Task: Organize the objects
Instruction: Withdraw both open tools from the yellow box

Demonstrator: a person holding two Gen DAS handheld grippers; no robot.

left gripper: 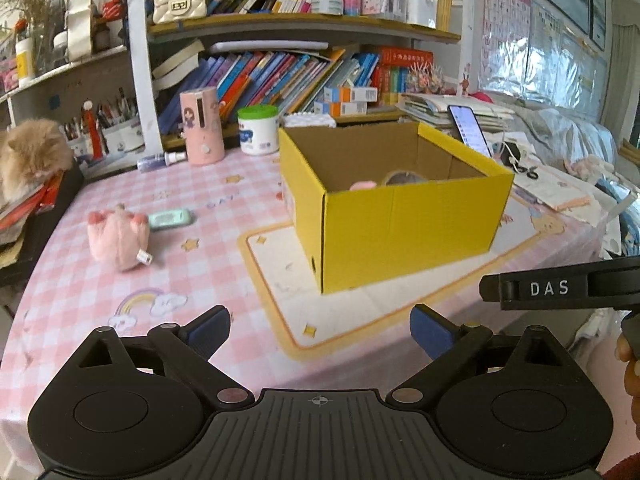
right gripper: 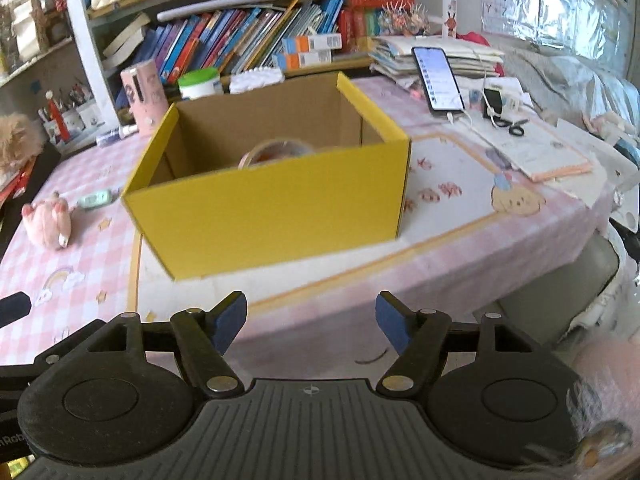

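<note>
A yellow cardboard box (left gripper: pixel 404 232) (right gripper: pixel 276 212) stands open on the pink checked table. Inside it I see a roll of clear tape (right gripper: pixel 276 151) and, in the left wrist view, a pink item (left gripper: pixel 363 185) just above the rim. A pink plush toy (left gripper: pixel 118 240) (right gripper: pixel 47 220) and a mint-green eraser-like case (left gripper: pixel 170 219) (right gripper: pixel 94 199) lie left of the box. My left gripper (left gripper: pixel 320 332) is open and empty, short of the box. My right gripper (right gripper: pixel 311 322) is open and empty too, near the table's front edge.
Bookshelves rise behind the table. A pink cylinder (left gripper: pixel 202 126), a green-lidded white tub (left gripper: pixel 258 130) and a spray bottle (left gripper: pixel 160 160) stand at the back. A phone (right gripper: pixel 438 78), scissors (right gripper: pixel 516 127) and papers lie right. A fluffy cat (left gripper: pixel 30 156) sits far left.
</note>
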